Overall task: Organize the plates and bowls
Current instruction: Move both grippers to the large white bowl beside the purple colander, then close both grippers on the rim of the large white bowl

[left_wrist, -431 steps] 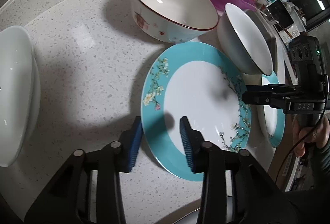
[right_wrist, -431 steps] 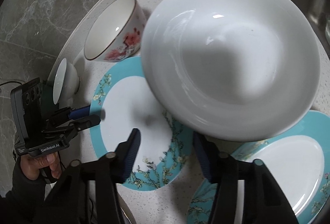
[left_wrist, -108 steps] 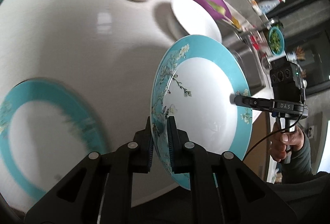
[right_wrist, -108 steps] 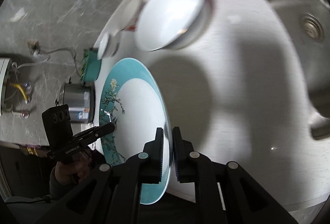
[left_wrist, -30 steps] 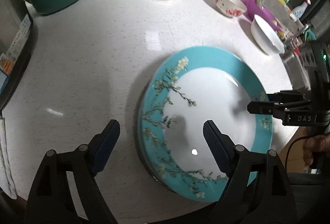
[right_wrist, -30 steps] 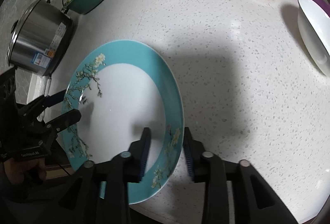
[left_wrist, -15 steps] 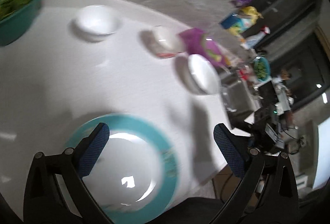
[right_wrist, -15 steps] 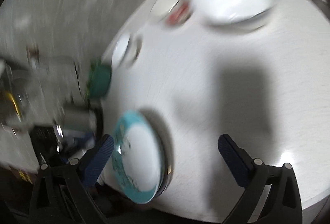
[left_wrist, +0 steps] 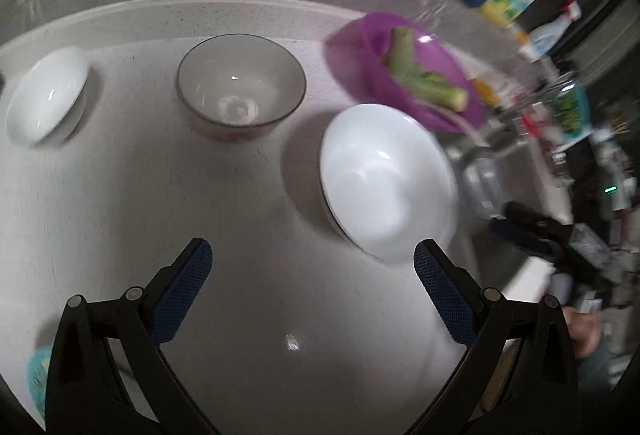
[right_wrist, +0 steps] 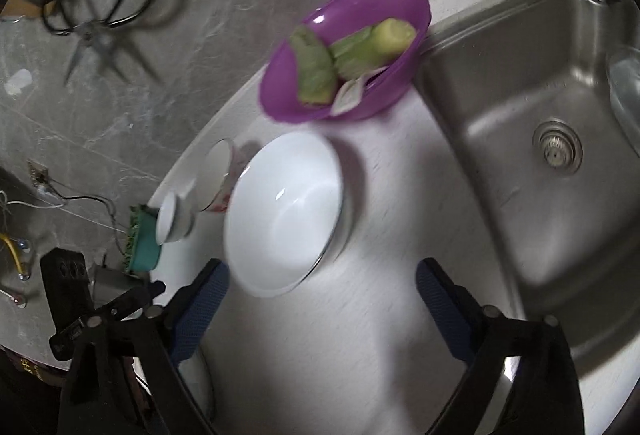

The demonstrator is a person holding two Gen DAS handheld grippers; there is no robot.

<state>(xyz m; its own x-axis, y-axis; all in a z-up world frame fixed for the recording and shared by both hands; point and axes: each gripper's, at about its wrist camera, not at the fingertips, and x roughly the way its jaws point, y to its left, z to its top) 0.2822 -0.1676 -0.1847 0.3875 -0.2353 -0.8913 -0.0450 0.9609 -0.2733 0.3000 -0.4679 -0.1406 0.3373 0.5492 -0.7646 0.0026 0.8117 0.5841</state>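
While large white bowl (left_wrist: 384, 183) sits mouth-up | left gripper (left_wrist: 312, 267) fingers apart | right gripper (right_wrist: 320, 287) fingers closing, empty

Counter viewed steeply from above by both wrist cams, left & right; white bowl (left_wrist: 384, 183) (right_wrist: 284, 215) shared.

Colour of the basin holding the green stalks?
Purple plastic basin; clearest in the right wrist view.

Both grippers are black linkage frames. The left gripper (left_wrist: 312, 275) has silver pivot screws behind its blue cross-hatched pads (left_wrist: 182, 289). The right gripper (right_wrist: 320, 299) matches it.
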